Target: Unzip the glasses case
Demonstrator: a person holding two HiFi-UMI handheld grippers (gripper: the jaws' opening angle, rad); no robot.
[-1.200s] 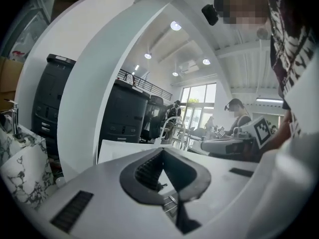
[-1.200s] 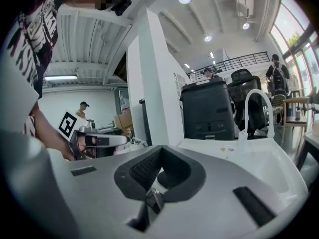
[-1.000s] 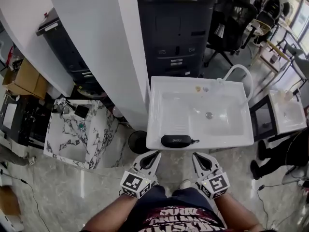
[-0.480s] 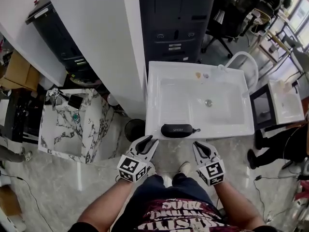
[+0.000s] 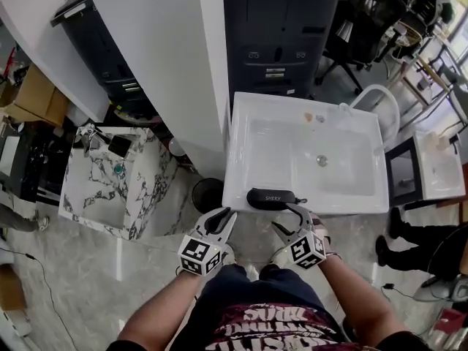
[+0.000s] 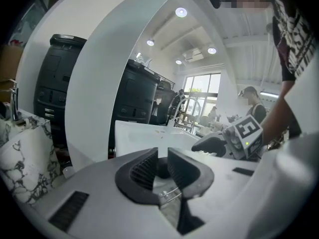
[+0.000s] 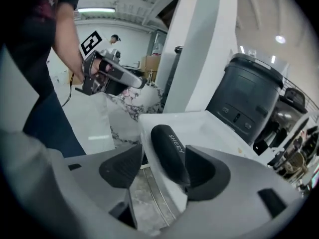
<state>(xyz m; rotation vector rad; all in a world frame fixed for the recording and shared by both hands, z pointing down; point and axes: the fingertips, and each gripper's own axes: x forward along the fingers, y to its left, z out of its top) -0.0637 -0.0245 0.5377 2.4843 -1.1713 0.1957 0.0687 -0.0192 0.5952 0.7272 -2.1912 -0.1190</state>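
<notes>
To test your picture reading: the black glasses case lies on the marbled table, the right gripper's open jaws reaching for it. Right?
No: the head view shows the black glasses case on the front rim of the white sink instead. The right gripper, whose jaws have just been opening, does reach for it, the case's end between them ungripped.

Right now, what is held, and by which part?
Nothing. Both grippers have just been opening: left gripper empty, right gripper astride one end of the glasses case, unclamped.

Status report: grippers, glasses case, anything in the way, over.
Left gripper just opened, empty, short of the sink. Right gripper just opened, case end at its jaws, ungripped. Case looks closed, on the sink's front rim. Nothing in the way.
</notes>
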